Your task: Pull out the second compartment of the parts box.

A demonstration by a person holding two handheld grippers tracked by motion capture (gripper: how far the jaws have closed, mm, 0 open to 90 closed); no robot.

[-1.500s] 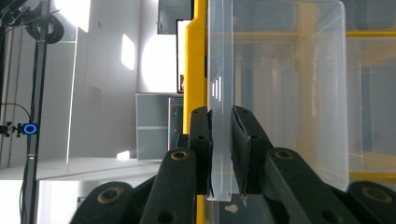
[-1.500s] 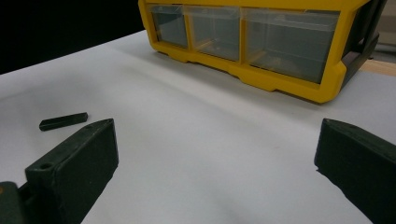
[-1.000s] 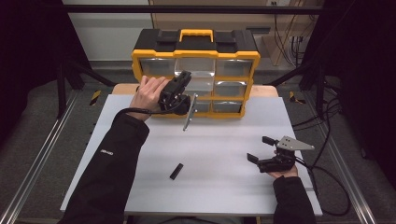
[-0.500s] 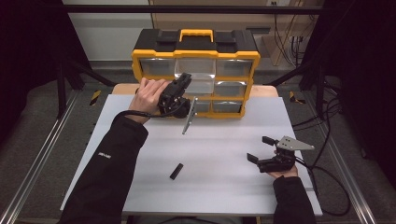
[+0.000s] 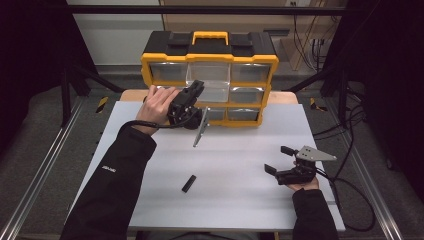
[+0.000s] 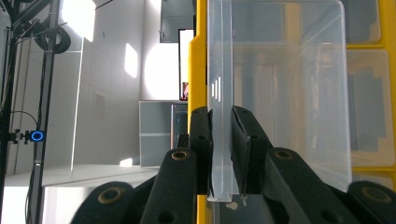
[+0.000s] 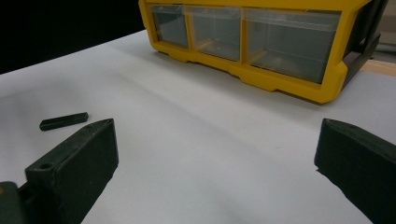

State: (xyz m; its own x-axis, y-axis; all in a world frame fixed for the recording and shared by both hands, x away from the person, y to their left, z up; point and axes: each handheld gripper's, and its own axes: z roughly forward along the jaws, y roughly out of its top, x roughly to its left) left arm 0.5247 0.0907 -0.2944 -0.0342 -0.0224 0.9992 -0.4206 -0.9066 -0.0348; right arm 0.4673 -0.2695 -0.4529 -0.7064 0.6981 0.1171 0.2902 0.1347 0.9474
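A yellow and black organiser case [image 5: 210, 55] with clear drawers stands at the table's far edge. My left gripper [image 5: 196, 88] reaches to its middle column and is shut on the front lip of a clear plastic drawer [image 5: 209, 80] that stands out a little from the case. In the left gripper view, my left gripper [image 6: 220, 116] has both black pads clamped on the drawer's [image 6: 289, 93] thin clear wall beside the yellow frame [image 6: 200, 56]. My right gripper [image 5: 278, 160] rests low at the table's right, open, with nothing between its fingers [image 7: 74, 154].
A small black bar [image 5: 188, 183] lies on the white table [image 5: 240, 200] near the front middle, also seen as the black bar [image 7: 64, 121] left of the right jaws. The case [image 7: 261, 74] is far ahead of the right gripper. Cables trail off the table's right edge.
The left hand has shifted only slightly, still clamped on the drawer. The right gripper has stayed where it was.
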